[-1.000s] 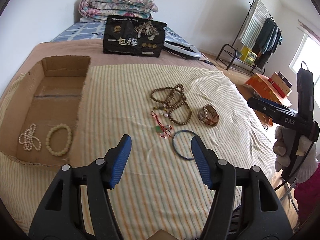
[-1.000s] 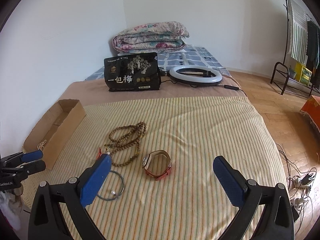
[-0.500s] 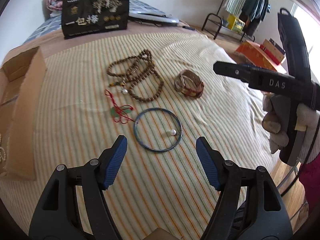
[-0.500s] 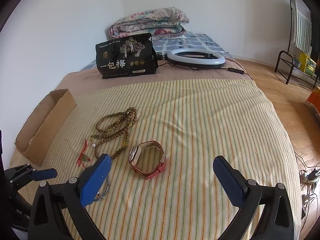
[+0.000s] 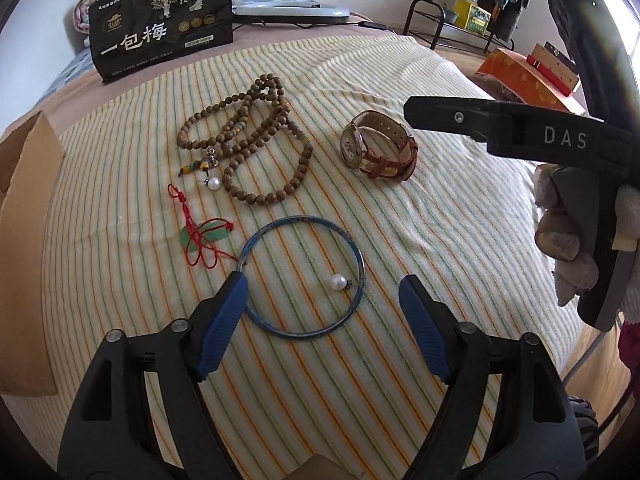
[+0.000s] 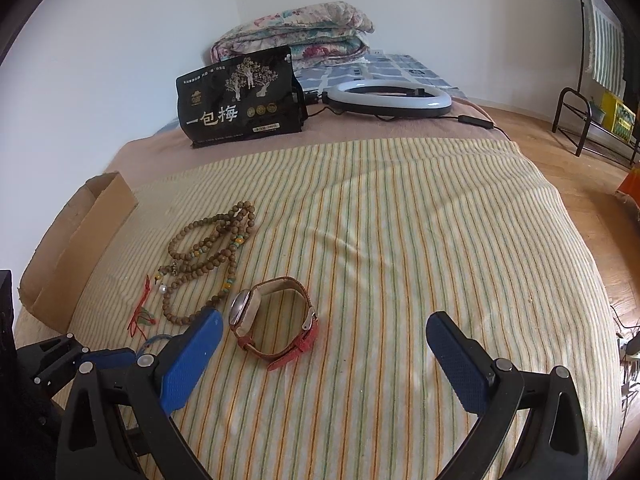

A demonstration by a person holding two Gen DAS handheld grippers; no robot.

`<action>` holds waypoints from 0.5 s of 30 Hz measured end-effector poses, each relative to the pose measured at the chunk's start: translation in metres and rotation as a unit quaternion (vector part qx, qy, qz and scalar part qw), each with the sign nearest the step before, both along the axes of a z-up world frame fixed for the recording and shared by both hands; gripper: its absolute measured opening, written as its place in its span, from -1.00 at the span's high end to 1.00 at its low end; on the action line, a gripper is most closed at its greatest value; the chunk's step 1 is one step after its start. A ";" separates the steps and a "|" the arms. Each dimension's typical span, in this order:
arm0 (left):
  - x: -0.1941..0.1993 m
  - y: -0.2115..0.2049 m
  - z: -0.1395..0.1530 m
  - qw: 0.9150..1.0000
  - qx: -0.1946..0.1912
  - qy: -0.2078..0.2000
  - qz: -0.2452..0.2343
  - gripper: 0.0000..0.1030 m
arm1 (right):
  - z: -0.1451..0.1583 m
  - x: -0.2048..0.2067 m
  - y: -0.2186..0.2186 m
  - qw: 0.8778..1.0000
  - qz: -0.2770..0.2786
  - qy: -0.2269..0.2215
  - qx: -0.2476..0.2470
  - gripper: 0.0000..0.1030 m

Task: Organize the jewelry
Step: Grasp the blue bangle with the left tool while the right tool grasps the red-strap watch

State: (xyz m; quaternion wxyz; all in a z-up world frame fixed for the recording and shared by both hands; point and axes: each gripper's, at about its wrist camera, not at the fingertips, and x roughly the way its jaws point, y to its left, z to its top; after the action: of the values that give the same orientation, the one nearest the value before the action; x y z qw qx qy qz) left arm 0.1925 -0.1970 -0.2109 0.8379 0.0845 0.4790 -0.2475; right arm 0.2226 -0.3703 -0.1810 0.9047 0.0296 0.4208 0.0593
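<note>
Now left gripper (image 5: 320, 300) jaws wide, just been opening, empty, straddling thin blue bangle with pearl (image 5: 303, 276) flat on striped bedspread (image 5: 440, 216), likely next pick. Right gripper (image 6: 320, 344) also spread, empty, above brown leather watch (image 6: 276, 316). Cardboard box (image 6: 76, 244) left, presumably destination.

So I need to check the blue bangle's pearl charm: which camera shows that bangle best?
The left wrist view: the whole blue bangle and its pearl lie unobstructed on the striped cloth. In the right wrist view only a short blue arc shows beside the hand-held gripper's finger; the pearl is hidden.
</note>
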 end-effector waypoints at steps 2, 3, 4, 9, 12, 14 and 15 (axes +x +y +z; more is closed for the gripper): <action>0.000 -0.004 -0.001 1.000 0.023 -0.011 0.007 -0.57 | -0.001 0.002 0.001 1.000 0.002 0.001 -0.001 -0.99; 0.000 -0.004 -0.002 0.999 0.027 -0.014 0.011 -0.57 | -0.002 0.002 0.002 1.000 0.004 0.001 -0.002 -0.99; 0.000 -0.003 -0.003 0.999 0.031 -0.014 0.017 -0.57 | -0.002 0.003 0.002 1.000 0.005 0.002 -0.002 -0.99; 0.005 0.006 -0.007 0.999 0.027 -0.005 0.036 -0.57 | -0.006 0.006 0.006 1.000 0.014 0.006 -0.003 -0.99; 0.006 0.007 -0.008 0.999 0.024 -0.003 0.037 -0.57 | -0.011 0.009 0.011 1.000 0.022 0.013 -0.008 -0.99; 0.007 0.006 -0.008 0.999 0.024 -0.005 0.036 -0.56 | -0.015 0.012 0.015 0.999 0.027 0.018 -0.012 -0.99; 0.007 0.007 -0.008 0.999 0.023 -0.006 0.036 -0.53 | -0.018 0.014 0.017 0.999 0.030 0.022 -0.014 -0.98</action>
State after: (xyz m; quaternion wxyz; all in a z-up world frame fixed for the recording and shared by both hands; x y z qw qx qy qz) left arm 0.1996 -0.1904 -0.2193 0.8467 0.0881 0.4827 -0.2058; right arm 0.2364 -0.3532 -0.1985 0.8934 0.0061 0.4421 0.0796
